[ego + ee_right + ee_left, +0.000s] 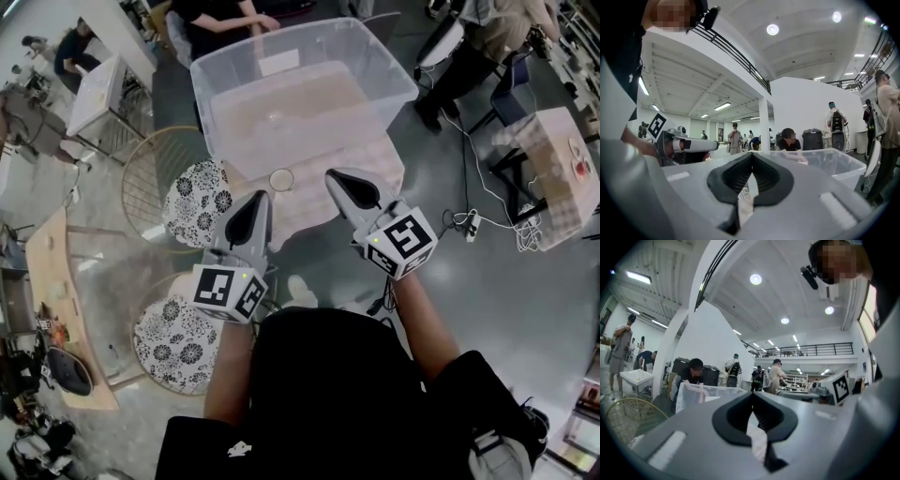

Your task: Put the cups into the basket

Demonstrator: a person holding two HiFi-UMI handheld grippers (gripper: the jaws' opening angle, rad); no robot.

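While the cup [281, 179] stood on the table [377, 167] just in front of the basket [398, 80], outside its near wall, you held both forearms stretched toward the basket. Your left gripper [260, 197] and right gripper [331, 175] pointed level at the basket, flanking the cup, each with jaws pressed together on nothing.

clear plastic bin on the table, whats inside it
The clear plastic bin has no lid; only a faint round shape, perhaps a clear cup, shows on its floor. Nothing covers the inside, though cloudy walls blur it.
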